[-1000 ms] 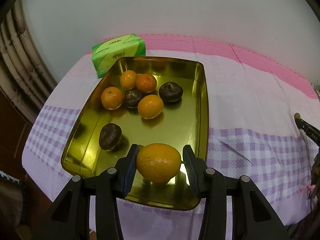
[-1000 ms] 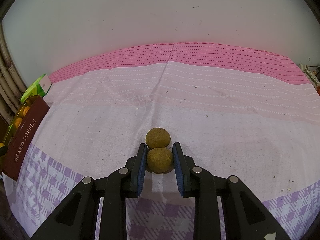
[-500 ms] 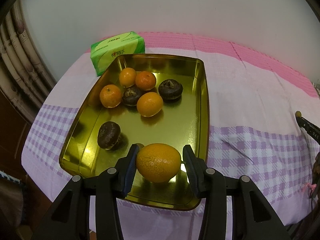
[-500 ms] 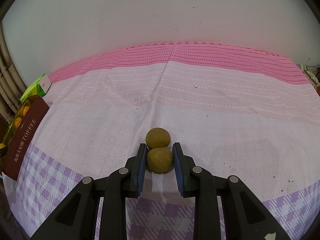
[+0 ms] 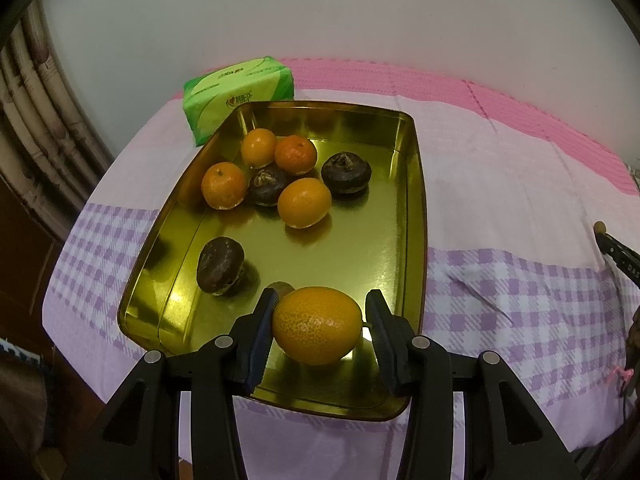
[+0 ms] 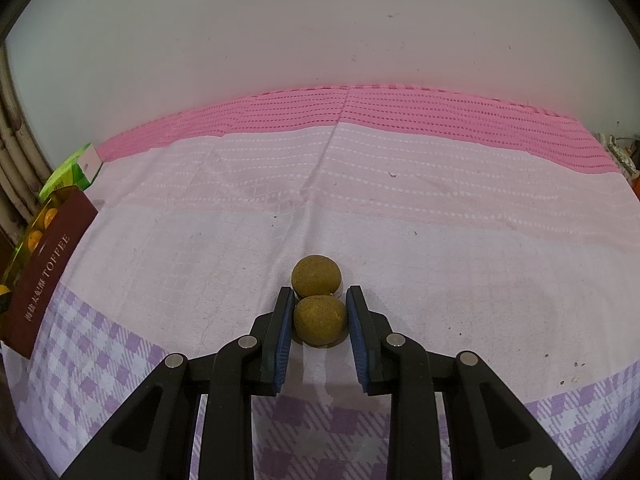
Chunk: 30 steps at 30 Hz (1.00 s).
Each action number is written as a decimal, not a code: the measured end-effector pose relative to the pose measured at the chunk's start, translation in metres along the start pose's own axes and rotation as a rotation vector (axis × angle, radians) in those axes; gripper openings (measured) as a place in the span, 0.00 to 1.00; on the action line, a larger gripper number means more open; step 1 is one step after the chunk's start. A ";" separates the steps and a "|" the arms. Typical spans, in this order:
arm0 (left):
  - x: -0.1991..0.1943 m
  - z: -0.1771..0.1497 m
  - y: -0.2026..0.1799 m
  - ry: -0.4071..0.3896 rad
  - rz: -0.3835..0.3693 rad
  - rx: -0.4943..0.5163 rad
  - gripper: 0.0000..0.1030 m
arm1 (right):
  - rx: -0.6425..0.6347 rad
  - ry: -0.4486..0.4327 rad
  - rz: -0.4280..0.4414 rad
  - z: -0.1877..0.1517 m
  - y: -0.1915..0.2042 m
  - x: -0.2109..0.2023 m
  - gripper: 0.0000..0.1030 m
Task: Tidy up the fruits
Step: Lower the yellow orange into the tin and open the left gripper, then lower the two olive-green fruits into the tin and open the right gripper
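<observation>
Left gripper [image 5: 318,324] has an oval orange citrus [image 5: 317,325] between its fingers [image 5: 264,324], pebbled glossy skin, tiny stem nub toward 3 o'clock; left pad touches the fruit, right pad shows a slim gap at the stem, so cannot tell if it is really clamped. It sits over the near end of the gold tray [image 5: 416,216], at 6 o'clock of the tray floor. Inside the tray toward 12 o'clock: four smaller round oranges, at [image 5: 224,185], [image 5: 259,147], [image 5: 296,155] and [image 5: 304,208], packed close around a dark brown wrinkled fruit [image 5: 266,189]. A second dark one [image 5: 346,172] lies at 3 o'clock of that cluster, a third [image 5: 219,259] sits alone near the tray's left wall at 9 o'clock. A bit of another brownish item [image 5: 282,289] peeks out behind the left finger, too hidden to identify. Green tissue pack [image 5: 236,98] touches the tray's far-left corner. Everything is on a bench with a pink and purple-check cloth [image 5: 500,184]. Right gripper [image 6: 319,320]: fingers narrowly apart, both pads against a round olive-brown matte fruit [image 6: 319,320] resting on the cloth. A matching second fruit [image 6: 317,275] touches it at 12 o'clock, just past the fingertips. In the right wrist view the tray's maroon outer wall, lettered TOFFEE [image 6: 48,268], shows at 9 o'clock.
</observation>
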<state>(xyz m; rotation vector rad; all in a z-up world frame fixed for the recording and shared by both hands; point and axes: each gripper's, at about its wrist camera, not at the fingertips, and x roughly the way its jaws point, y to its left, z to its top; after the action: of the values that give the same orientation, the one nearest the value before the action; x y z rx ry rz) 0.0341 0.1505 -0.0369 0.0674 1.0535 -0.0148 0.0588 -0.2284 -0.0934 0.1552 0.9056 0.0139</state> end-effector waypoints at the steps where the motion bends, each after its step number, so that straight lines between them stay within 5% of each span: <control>1: 0.000 0.000 0.000 0.002 0.000 0.000 0.45 | -0.002 0.000 -0.001 0.000 0.002 0.000 0.24; 20: -0.019 0.008 0.008 -0.044 0.059 -0.003 0.45 | -0.074 -0.039 0.140 0.015 0.049 -0.045 0.24; 30: -0.032 0.016 0.032 -0.068 0.097 -0.088 0.46 | -0.203 -0.089 0.280 0.038 0.132 -0.083 0.24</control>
<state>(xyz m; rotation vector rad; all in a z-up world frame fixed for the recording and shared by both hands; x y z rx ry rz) 0.0329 0.1806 0.0005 0.0374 0.9813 0.1161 0.0444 -0.1090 0.0132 0.0913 0.7823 0.3558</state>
